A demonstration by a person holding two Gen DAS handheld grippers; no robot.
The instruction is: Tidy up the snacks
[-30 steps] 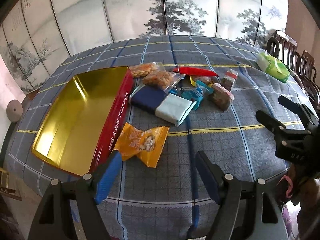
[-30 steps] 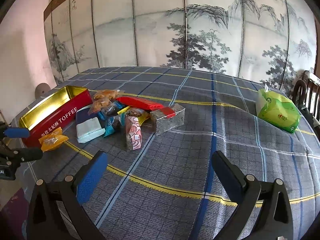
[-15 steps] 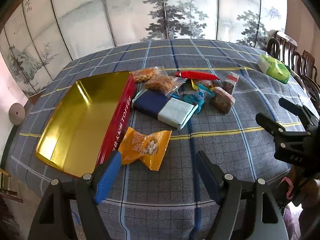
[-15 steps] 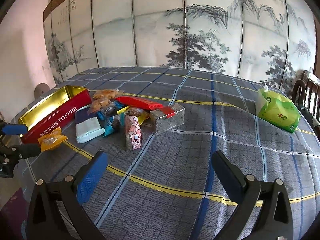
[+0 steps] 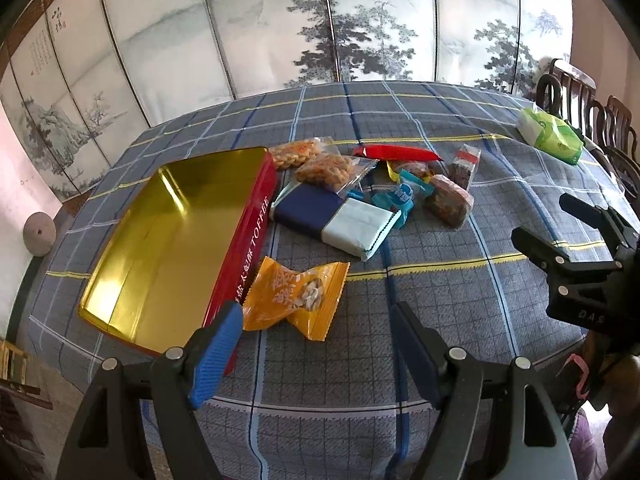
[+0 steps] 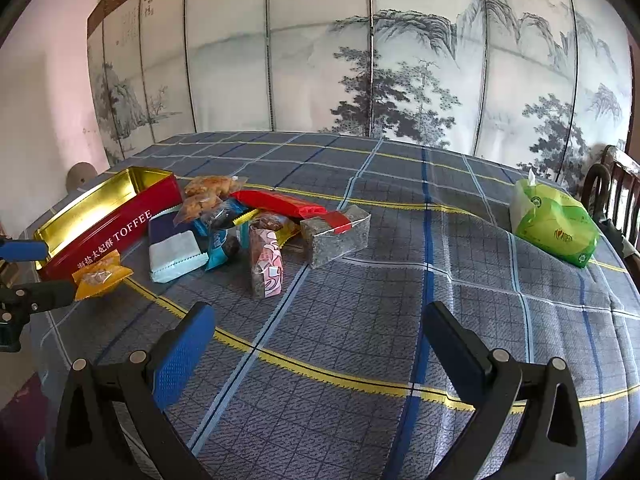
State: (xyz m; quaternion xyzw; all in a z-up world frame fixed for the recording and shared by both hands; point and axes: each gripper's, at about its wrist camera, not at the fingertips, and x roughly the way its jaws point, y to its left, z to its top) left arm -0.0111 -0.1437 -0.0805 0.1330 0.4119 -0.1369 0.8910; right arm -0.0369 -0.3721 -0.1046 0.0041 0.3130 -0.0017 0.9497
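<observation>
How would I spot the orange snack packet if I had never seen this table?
Find the open red TOFFEE tin with its gold inside on the checked tablecloth. The orange packet lies against its long red side, apart from the snack pile, and is twisted like a sweet wrapper.

Shiny gold metal lines the tin (image 5: 168, 232); snack wrappers (image 5: 294, 294) look glossy plastic; the checked tablecloth (image 6: 400, 320) is matt woven cloth.
</observation>
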